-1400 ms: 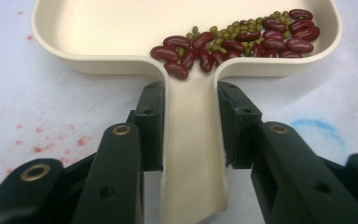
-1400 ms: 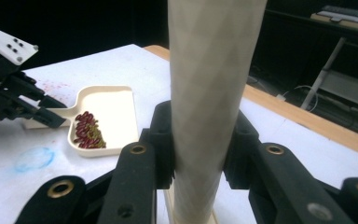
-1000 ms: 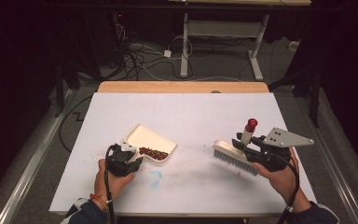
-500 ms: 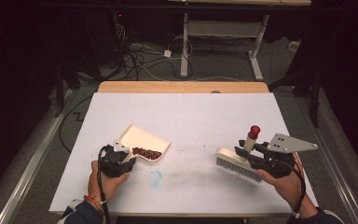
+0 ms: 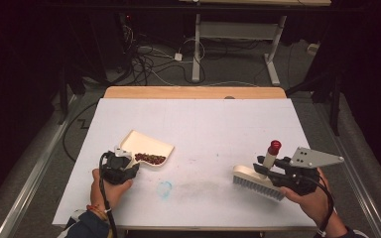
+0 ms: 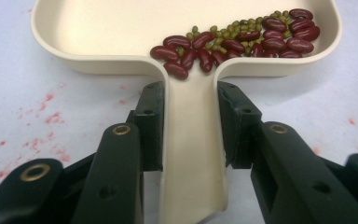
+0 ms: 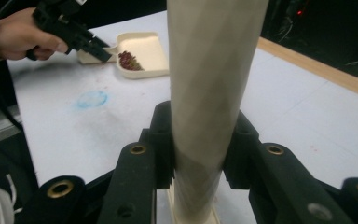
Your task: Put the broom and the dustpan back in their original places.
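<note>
No brand, label or lettering can be read on any of the things here.

The left gripper (image 6: 189, 121) has its two black jaws closed on the flat handle of a cream plastic dustpan (image 6: 121, 28), one pad pressed to each long edge of that handle. Just beyond the fingertips, where the handle widens into the pan, lies a heap of dark red kidney beans (image 6: 242, 42) mixed with small green beans (image 6: 223, 32), banked against the back wall and trailing off past the right-hand finger. The pan's front lip is cut off by the top of the left gripper view, and the handle's near end runs out at the bottom edge. From the high view the dustpan (image 5: 146, 145) lies flat on the white table (image 5: 203, 124), its long axis running from the fingers away and to the right, mouth pointing away from the hand.

The right gripper (image 7: 198, 144) is clamped on the cream cylindrical handle of a hand brush (image 7: 209, 70), which rises between the fingers and leaves the right gripper view at the top. In the high view the brush (image 5: 258, 181) rests with its pale bristles down on the table, directly below and ahead of the fingers; its handle slants upward to a red cap (image 5: 274, 146). A faint blue ring-shaped smudge (image 5: 164, 189) marks the table between the two grippers; what it is cannot be made out.
</note>
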Demonstrator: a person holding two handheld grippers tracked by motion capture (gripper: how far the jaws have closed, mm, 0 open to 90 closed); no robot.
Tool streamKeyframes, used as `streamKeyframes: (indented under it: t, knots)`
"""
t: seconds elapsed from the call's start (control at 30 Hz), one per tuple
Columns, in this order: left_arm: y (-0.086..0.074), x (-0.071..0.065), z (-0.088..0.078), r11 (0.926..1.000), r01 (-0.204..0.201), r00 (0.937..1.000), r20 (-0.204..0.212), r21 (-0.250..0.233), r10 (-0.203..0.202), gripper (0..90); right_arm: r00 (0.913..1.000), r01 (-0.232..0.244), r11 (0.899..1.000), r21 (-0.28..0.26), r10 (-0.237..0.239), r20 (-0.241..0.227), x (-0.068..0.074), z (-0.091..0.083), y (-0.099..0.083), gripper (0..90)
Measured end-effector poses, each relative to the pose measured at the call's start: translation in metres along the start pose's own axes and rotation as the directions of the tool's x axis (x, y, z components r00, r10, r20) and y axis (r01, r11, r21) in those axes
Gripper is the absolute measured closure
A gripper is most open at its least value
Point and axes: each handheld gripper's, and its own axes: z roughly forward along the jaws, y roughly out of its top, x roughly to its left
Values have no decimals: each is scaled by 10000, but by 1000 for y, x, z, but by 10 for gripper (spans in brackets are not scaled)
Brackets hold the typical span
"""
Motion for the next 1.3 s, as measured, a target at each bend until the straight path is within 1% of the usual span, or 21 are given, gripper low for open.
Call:
streamKeyframes:
  t: [0.1, 0.2, 0.3, 0.37, 0.47, 0.53, 0.6, 0.67, 0.7, 0.77, 0.8, 0.9, 0.97, 1.0, 1.03, 1.07, 1.13, 1.17, 1.2, 1.23, 1.3]
  knots:
    - [3, 2, 3, 9999, 116, 9998, -168, -16, -117, 637, 9996, -24, 9999, 144, 28, -288, 0, -1, -2, 702]
    - [6, 4, 7, 9994, 340, 9990, -282, -13, -340, 636, 9977, -87, 9994, 341, 109, -662, -1, -2, -4, 702]
    - [10, 6, 12, 9983, 579, 9975, -396, -40, -580, 636, 9951, 17, 9983, 589, 41, -986, -3, -1, -5, 702]
    - [13, 5, 15, 9974, 708, 9965, -432, -104, -712, 636, 9934, -49, 9983, 583, 116, -1142, -5, 1, -5, 702]
    - [16, 2, 18, 9950, 966, 9946, -349, -261, -975, 623, 9935, -159, 9973, 717, 239, -1110, -11, 6, -6, 701]
    - [17, 0, 19, 9931, 1137, 9931, -266, -283, -1145, 573, 9926, -249, 9969, 743, 335, -1168, -16, 10, -4, 700]
    - [16, -3, 19, 9929, 1148, 9933, -63, -304, -1151, 563, 9938, -230, 9966, 794, 314, -1067, -21, 14, -2, 700]
    - [15, -6, 18, 9910, 1308, 9911, 272, -286, -1300, 541, 9955, -249, 9953, 935, 333, -892, -28, 19, 1, 694]
    - [14, -9, 16, 9919, 1233, 9919, 354, -301, -1222, 535, 9961, -347, 9948, 960, 422, -775, -32, 21, 3, 689]
    - [13, -15, 13, 9960, 830, 9962, 294, -316, -821, 534, 9964, -464, 9934, 1050, 536, -664, -41, 28, 6, 673]
    - [11, -17, 12, 9965, 764, 9966, 330, -335, -753, 534, 9973, -481, 9925, 1123, 540, -507, -47, 31, 7, 662]
    - [7, -18, 8, 9969, 708, 9963, 513, -350, -689, 522, 9969, -743, 9893, 1254, 768, -149, -61, 42, 10, 645]
    - [4, -18, 4, 9959, 800, 9955, 544, -428, -776, 538, 9952, -966, 9865, 1323, 976, -12, -70, 49, 10, 638]
    - [3, -18, 2, 9957, 801, 9954, 560, -473, -774, 555, 9951, -985, 9850, 1413, 980, 107, -74, 54, 11, 628]
    - [2, -19, 0, 9966, 680, 9955, 689, -473, -647, 563, 9941, -1078, 9828, 1497, 1043, 312, -78, 58, 11, 619]
    - [1, -19, -2, 9975, 544, 9961, 718, -448, -511, 562, 9917, -1258, 9801, 1532, 1203, 452, -82, 61, 11, 622]
    - [-3, -19, -6, 9975, 460, 9957, 824, -539, -415, 569, 9880, -1517, 9751, 1619, 1450, 526, -89, 68, 11, 608]
    - [-4, -18, -7, 9965, 465, 9945, 968, -690, -397, 567, 9855, -1604, 9732, 1650, 1486, 813, -91, 72, 12, 599]
    - [-6, -17, -10, 9958, 402, 9947, 977, -819, -321, 545, 9808, -1797, 9702, 1623, 1641, 1050, -94, 74, 12, 598]
    - [-7, -17, -12, 9946, 326, 9947, 1005, -987, -226, 534, 9766, -1992, 9664, 1625, 1821, 1141, -97, 77, 11, 594]
    - [-10, -16, -19, 9892, 19, 9942, 1069, -1463, 139, 524, 9680, -2230, 9620, 1578, 1993, 1526, -102, 82, 11, 588]
